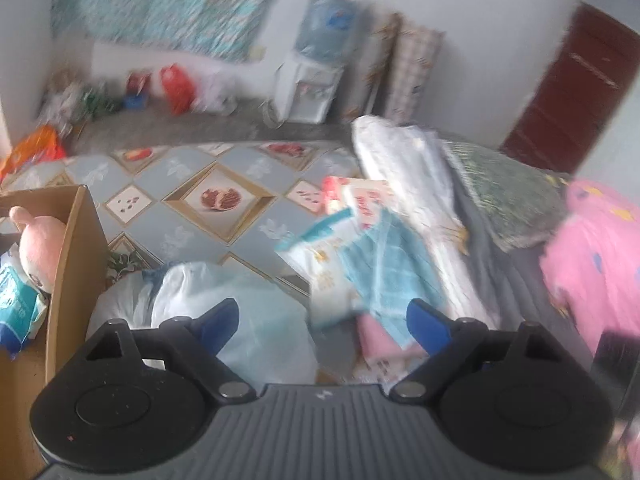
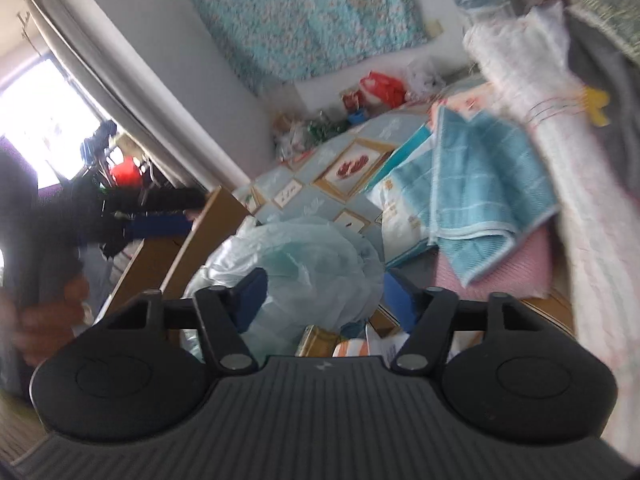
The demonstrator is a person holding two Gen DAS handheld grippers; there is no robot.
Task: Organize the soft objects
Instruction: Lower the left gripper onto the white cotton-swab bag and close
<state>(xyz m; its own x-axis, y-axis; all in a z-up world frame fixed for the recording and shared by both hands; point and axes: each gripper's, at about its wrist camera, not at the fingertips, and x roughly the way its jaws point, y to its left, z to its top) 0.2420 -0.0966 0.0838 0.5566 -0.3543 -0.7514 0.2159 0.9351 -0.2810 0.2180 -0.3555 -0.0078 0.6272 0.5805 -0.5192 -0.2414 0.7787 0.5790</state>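
Both tongs gape empty; right tongs [image 2: 322, 298] straddle the bag [image 2: 304, 264]; left tongs [image 1: 324, 326] have it ahead-left.

Terry towel [image 1: 394, 264] (ribbed); box [image 1: 68, 256] matt cardboard.

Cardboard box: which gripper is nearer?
Left. The left gripper reaches over the cardboard box rim. The right gripper hangs open off to the side, over the pale plastic bag.
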